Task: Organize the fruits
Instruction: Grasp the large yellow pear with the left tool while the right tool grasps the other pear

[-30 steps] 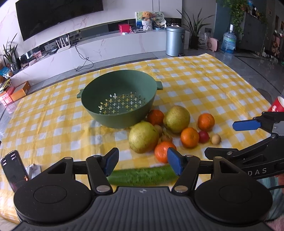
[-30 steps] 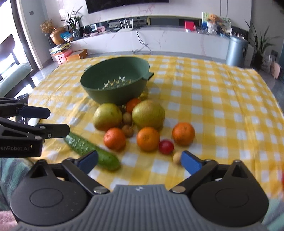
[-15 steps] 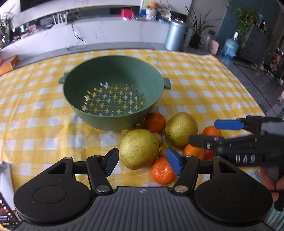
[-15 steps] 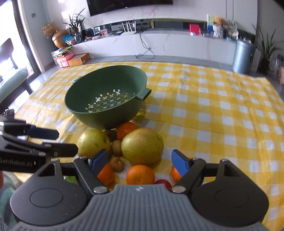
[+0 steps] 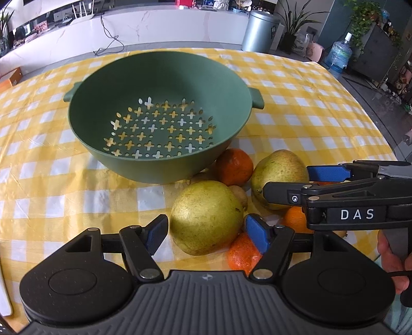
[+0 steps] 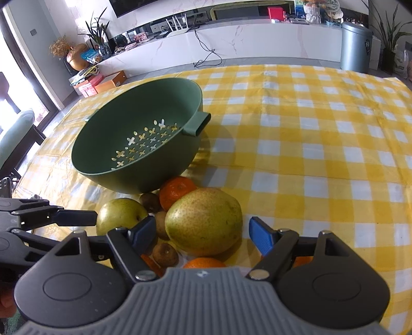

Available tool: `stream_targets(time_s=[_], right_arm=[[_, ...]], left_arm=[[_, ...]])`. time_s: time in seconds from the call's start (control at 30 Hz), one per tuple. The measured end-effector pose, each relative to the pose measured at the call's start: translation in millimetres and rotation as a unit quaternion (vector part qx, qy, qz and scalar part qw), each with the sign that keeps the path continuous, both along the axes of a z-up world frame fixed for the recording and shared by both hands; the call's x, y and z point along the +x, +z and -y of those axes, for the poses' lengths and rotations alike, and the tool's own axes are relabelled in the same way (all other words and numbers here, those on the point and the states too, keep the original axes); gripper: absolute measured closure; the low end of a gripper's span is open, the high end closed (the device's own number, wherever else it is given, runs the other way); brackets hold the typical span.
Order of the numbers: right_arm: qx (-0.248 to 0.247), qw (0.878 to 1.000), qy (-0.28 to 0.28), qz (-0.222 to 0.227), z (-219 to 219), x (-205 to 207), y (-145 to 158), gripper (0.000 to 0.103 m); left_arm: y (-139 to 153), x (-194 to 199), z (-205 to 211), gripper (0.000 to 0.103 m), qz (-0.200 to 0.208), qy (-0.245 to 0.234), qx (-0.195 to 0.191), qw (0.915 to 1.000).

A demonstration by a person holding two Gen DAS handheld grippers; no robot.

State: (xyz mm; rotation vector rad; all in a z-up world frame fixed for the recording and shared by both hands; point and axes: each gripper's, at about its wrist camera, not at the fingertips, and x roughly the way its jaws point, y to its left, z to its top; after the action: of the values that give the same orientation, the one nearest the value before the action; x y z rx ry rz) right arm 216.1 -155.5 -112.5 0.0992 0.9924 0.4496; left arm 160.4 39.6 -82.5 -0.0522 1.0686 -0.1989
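The left claw (image 5: 206, 229) was opening, its pads either side of a pear (image 5: 206, 216) without pressing it; the right claw (image 6: 202, 230) stood wide around another pear (image 6: 203, 219), pads clear. Both pears lay among oranges (image 5: 234, 167) on the worktop's yellow checked cloth (image 5: 309, 108), just before an empty green colander (image 5: 159, 85). Beyond stood a white counter (image 6: 257, 38) and grey bin (image 6: 356, 46).

A home living room

A wall television (image 6: 134, 6) hangs over a long marble shelf (image 6: 231, 36), with potted plants (image 6: 96, 38), a bin (image 6: 355, 47) and a checked tablecloth (image 6: 322, 128).
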Motion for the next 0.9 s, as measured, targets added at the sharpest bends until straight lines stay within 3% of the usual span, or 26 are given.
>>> stream_targets(time_s=[0.37, 0.9], right_arm=[[0.013, 1.000, 0.001, -0.021, 1.1, 8.3, -12.3, 0.032], [0.000, 1.000, -0.010, -0.013, 1.4, 4.9, -4.8, 0.033]], left_arm=[[-11.2, 4.6, -0.6, 0.025, -0.003, -0.002, -0.011, 0.9999], [-3.4, -2.0, 2.4, 0.026, 0.007, 0.010, 0.000, 0.9999]])
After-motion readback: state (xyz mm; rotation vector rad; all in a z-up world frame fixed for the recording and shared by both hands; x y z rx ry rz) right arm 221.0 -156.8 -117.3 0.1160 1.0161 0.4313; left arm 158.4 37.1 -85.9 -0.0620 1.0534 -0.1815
